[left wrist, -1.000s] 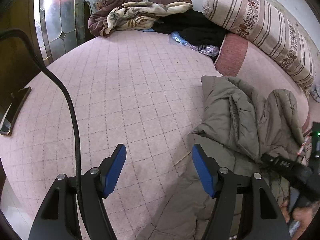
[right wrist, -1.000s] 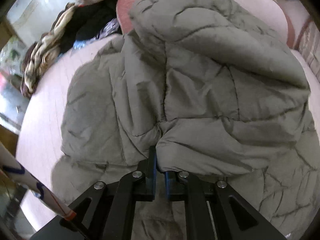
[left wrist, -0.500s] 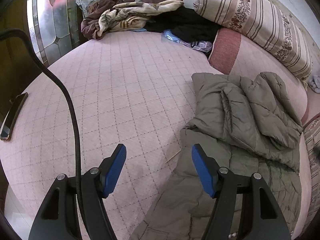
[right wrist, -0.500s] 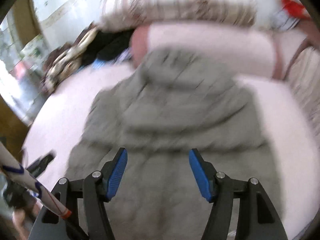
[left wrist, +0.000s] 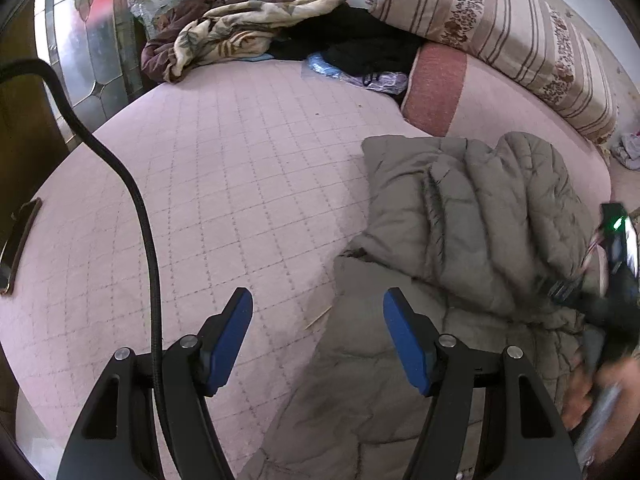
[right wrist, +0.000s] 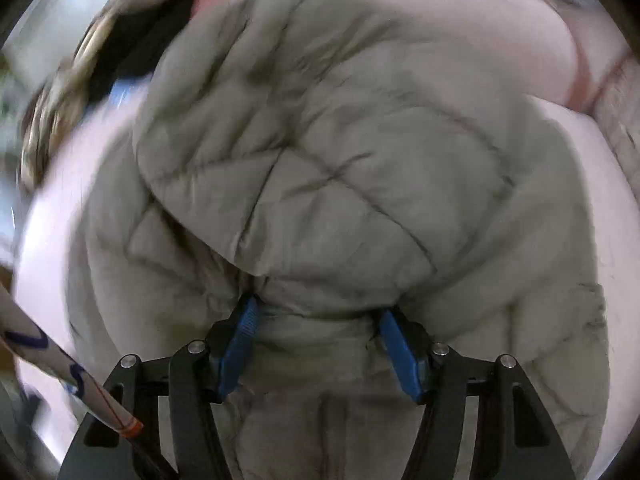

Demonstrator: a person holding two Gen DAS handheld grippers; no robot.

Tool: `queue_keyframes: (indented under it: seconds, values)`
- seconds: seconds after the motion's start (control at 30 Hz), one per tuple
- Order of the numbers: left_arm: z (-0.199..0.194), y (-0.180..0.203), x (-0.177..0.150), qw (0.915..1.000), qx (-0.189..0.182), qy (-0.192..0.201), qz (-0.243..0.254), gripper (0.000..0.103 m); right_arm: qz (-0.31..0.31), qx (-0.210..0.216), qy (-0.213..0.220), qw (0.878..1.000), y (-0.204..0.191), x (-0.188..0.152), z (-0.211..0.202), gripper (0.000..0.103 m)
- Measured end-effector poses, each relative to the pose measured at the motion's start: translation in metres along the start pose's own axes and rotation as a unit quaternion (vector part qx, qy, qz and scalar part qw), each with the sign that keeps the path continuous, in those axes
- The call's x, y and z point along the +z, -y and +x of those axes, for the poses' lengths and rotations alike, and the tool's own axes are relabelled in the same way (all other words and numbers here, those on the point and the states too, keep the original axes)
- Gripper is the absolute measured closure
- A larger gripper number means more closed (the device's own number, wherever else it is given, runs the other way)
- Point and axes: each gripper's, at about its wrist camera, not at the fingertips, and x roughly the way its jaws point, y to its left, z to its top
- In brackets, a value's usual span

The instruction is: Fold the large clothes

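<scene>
A grey-green quilted puffer jacket (left wrist: 472,220) lies partly folded on the right side of a pink quilted bed (left wrist: 224,184). My left gripper (left wrist: 318,312) is open and empty, hovering over the bed at the jacket's left edge. In the right wrist view the jacket (right wrist: 320,152) fills the frame, blurred. My right gripper (right wrist: 318,320) is open, its blue pads set on either side of a bulging fold of the jacket. The right gripper also shows at the right edge of the left wrist view (left wrist: 608,280).
A heap of blankets and dark clothes (left wrist: 256,28) lies at the far end of the bed. A striped bolster (left wrist: 500,28) and a pink pillow (left wrist: 436,84) lie behind the jacket. A black cable (left wrist: 132,200) hangs at the left. A glass door (left wrist: 88,40) stands beyond the bed.
My right gripper let go of the jacket fold, opened, pulled back, then came down again with its pads around a fold. The left gripper barely moved and stayed open.
</scene>
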Motion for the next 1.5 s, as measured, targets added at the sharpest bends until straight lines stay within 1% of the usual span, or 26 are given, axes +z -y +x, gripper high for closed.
queue_keyframes:
  seconds: [0.07, 0.1, 0.2, 0.27, 0.33, 0.4, 0.43, 0.5, 0.53, 0.6, 0.67, 0.77, 0.8, 0.87, 0.9, 0.97, 1.0, 1.1, 1.17, 1.23, 1.3, 1.37, 1.43, 1.5]
  values:
    - [0.001, 0.006, 0.000, 1.0000, -0.001, -0.001, 0.007, 0.036, -0.035, -0.032, 0.023, 0.999, -0.013, -0.011, -0.001, 0.036]
    - [0.002, 0.010, -0.001, 0.9999, -0.003, -0.003, 0.009, 0.036, -0.034, -0.032, 0.026, 0.999, -0.013, -0.012, -0.002, 0.036]
    - [0.000, 0.020, -0.002, 0.9999, -0.009, 0.001, 0.014, 0.036, -0.011, -0.005, 0.027, 1.000, -0.001, -0.009, -0.013, 0.036]
    - [-0.003, 0.027, -0.004, 0.9998, -0.010, 0.009, 0.017, 0.036, 0.000, 0.016, 0.053, 0.998, 0.011, -0.013, -0.036, 0.036]
    - [-0.008, 0.037, -0.010, 0.9993, -0.007, 0.017, 0.032, 0.036, -0.001, 0.020, 0.084, 0.996, 0.021, -0.028, -0.064, 0.034]
    - [-0.016, 0.045, -0.018, 0.9987, -0.006, 0.023, 0.046, 0.036, -0.003, 0.027, 0.104, 0.994, 0.034, -0.044, -0.084, 0.033]
    - [-0.020, 0.049, -0.021, 0.9984, -0.012, 0.020, 0.053, 0.036, -0.005, 0.026, 0.109, 0.994, 0.038, -0.052, -0.091, 0.033]
    - [-0.028, 0.056, -0.023, 0.9980, -0.034, 0.013, 0.052, 0.036, -0.008, 0.018, 0.124, 0.992, 0.054, -0.067, -0.104, 0.033]
    - [-0.032, 0.060, -0.022, 0.9977, -0.044, 0.012, 0.050, 0.036, -0.006, 0.013, 0.131, 0.991, 0.064, -0.069, -0.108, 0.033]
    - [-0.036, 0.070, -0.015, 0.9975, -0.051, 0.014, 0.046, 0.036, -0.001, 0.003, 0.145, 0.989, 0.084, -0.065, -0.111, 0.033]
    - [-0.033, 0.086, -0.002, 0.9973, -0.048, 0.010, 0.055, 0.036, 0.009, -0.007, 0.146, 0.989, 0.094, -0.053, -0.106, 0.033]
    - [-0.021, 0.115, 0.022, 0.9960, -0.065, 0.023, 0.057, 0.036, 0.034, 0.000, 0.135, 0.990, 0.108, -0.035, -0.091, 0.033]
    - [-0.010, 0.125, 0.031, 0.9956, -0.072, 0.023, 0.056, 0.036, 0.040, 0.002, 0.130, 0.991, 0.115, -0.033, -0.088, 0.033]
    - [0.015, 0.140, 0.041, 0.9947, -0.082, 0.004, 0.061, 0.036, 0.056, -0.005, 0.120, 0.991, 0.121, -0.026, -0.073, 0.033]
    - [0.034, 0.148, 0.044, 0.9942, -0.086, -0.014, 0.064, 0.036, 0.057, -0.009, 0.115, 0.992, 0.121, -0.023, -0.065, 0.033]
    - [0.060, 0.155, 0.043, 0.9947, -0.071, -0.038, 0.065, 0.036, 0.053, -0.017, 0.102, 0.993, 0.120, -0.019, -0.050, 0.033]
    - [0.072, 0.160, 0.040, 0.9947, -0.059, -0.042, 0.073, 0.036, 0.051, -0.020, 0.099, 0.994, 0.119, -0.017, -0.044, 0.031]
    - [0.086, 0.168, 0.030, 0.9940, -0.030, -0.031, 0.101, 0.036, 0.037, -0.034, 0.096, 0.994, 0.118, -0.018, -0.027, 0.020]
    - [0.090, 0.173, 0.024, 0.9938, -0.017, -0.023, 0.107, 0.036, 0.031, -0.032, 0.087, 0.995, 0.117, -0.020, -0.015, 0.016]
    - [0.090, 0.178, 0.022, 0.9922, -0.002, -0.016, 0.124, 0.036, 0.037, -0.028, 0.084, 0.995, 0.121, -0.021, -0.008, 0.009]
    - [0.083, 0.182, 0.019, 0.9905, 0.011, -0.011, 0.137, 0.037, 0.041, -0.032, 0.085, 0.995, 0.122, -0.020, -0.007, 0.008]
    - [0.068, 0.180, 0.017, 0.9911, 0.003, -0.009, 0.133, 0.042, 0.041, -0.037, 0.090, 0.994, 0.121, -0.022, -0.016, 0.008]
    - [0.050, 0.173, 0.012, 0.9919, -0.015, -0.003, 0.126, 0.042, 0.047, -0.036, 0.100, 0.993, 0.119, -0.026, -0.030, 0.008]
    - [0.029, 0.165, 0.003, 0.9918, -0.020, 0.011, 0.126, 0.042, 0.053, -0.025, 0.112, 0.992, 0.119, -0.037, -0.048, 0.008]
